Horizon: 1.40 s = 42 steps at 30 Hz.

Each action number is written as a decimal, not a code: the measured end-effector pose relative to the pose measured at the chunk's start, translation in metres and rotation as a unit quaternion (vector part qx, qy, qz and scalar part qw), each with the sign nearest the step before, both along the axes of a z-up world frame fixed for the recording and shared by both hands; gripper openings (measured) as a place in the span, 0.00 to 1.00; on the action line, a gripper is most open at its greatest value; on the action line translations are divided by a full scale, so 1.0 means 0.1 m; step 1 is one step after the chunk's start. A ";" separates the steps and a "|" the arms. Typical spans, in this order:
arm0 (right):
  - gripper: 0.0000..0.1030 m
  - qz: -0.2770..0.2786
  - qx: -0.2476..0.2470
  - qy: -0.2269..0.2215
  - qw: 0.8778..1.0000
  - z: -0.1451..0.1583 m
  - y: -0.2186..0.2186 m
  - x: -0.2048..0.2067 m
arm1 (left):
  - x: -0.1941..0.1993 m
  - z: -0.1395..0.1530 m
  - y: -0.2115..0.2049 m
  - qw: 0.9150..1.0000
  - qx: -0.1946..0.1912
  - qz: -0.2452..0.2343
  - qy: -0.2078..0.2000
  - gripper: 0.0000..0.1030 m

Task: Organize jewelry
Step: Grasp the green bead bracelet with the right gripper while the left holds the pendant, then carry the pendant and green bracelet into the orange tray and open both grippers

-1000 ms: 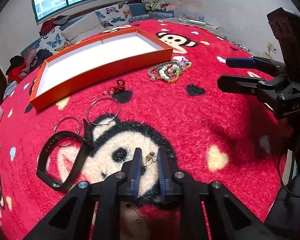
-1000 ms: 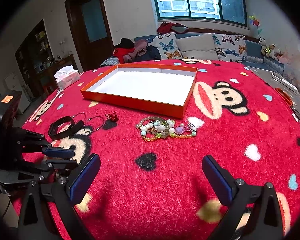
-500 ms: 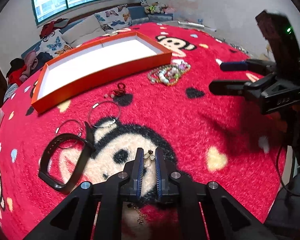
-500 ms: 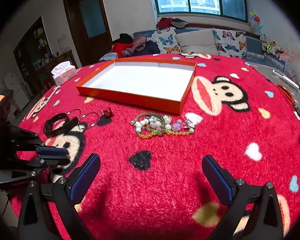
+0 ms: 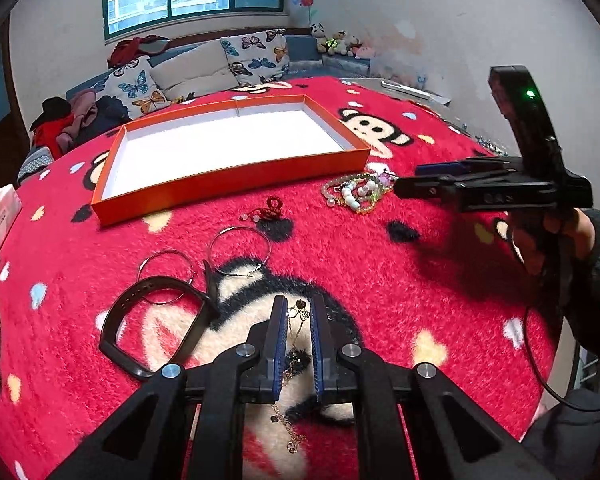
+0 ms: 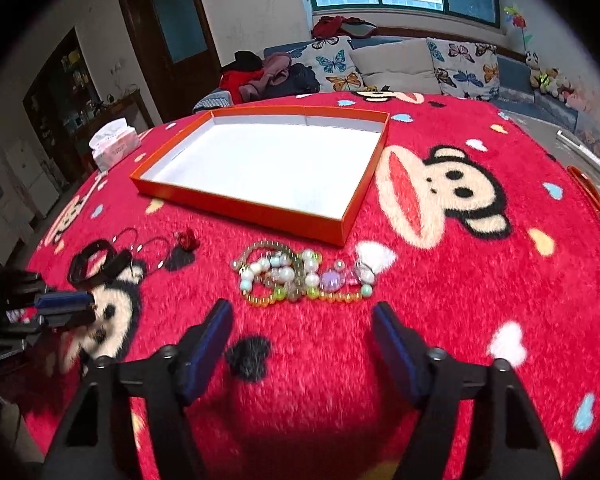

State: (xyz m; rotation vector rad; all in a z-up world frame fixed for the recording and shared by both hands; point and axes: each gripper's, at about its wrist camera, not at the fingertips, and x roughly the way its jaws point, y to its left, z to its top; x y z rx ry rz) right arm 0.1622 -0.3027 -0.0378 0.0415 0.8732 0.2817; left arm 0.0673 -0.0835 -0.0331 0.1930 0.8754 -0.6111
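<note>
Left gripper: jaws drawn in narrow, pinching a thin gold chain necklace; its small charm sits at the fingertips and the rest of the chain hangs down between the fingers toward the blanket.
Right gripper: jaws closing, nothing between them; it hovers over the red blanket just short of the bead pile, and a hand in a dark sleeve grips its handle.
Beaded bracelets: a heap of pearl, green, yellow and purple beads lying on the blanket, just ahead of the right fingertips and near the tray's front corner.
Black band: a looped strap lying flat, left of the left gripper.
Hoop rings: two thin metal hoops beside the band, one partly overlapped by it.
Red knot ornament: a small red piece between the hoops and the tray.
Orange tray: shallow, white inside, nothing in it; it sits past all the jewelry.
Tissue box: at the blanket's far left edge.
Background: sofa with butterfly cushions under a window.
</note>
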 end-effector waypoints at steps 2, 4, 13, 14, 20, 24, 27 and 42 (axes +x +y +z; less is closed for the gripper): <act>0.60 0.003 -0.004 -0.002 1.000 0.01 0.02 0.03 | -0.01 0.02 0.01 1.000 -0.001 -0.002 -0.002 0.11; 0.50 0.006 -0.008 -0.003 1.000 0.01 0.04 0.05 | -0.02 0.02 0.00 1.000 -0.001 -0.004 -0.002 0.11; 0.27 0.016 -0.010 0.007 1.000 -0.04 0.10 0.11 | 0.00 -0.01 -0.02 1.000 -0.004 -0.006 0.003 0.11; 0.24 0.015 -0.010 0.008 1.000 -0.05 0.10 0.12 | 0.00 -0.02 -0.02 1.000 -0.005 -0.006 0.005 0.11; 0.17 0.019 -0.022 0.013 0.999 -0.10 0.15 0.20 | 0.02 -0.03 -0.03 1.000 -0.005 -0.010 0.006 0.11; 0.13 0.018 -0.031 0.009 0.999 -0.12 0.18 0.21 | 0.01 -0.02 -0.02 1.000 -0.007 -0.008 0.004 0.11; 0.08 0.017 -0.036 0.005 0.999 -0.10 0.20 0.18 | 0.01 0.00 0.01 1.000 -0.009 -0.002 0.003 0.11; 0.07 0.042 -0.026 -0.068 0.996 0.52 0.33 -0.02 | -0.07 0.54 0.42 0.997 -0.027 0.049 -0.046 0.11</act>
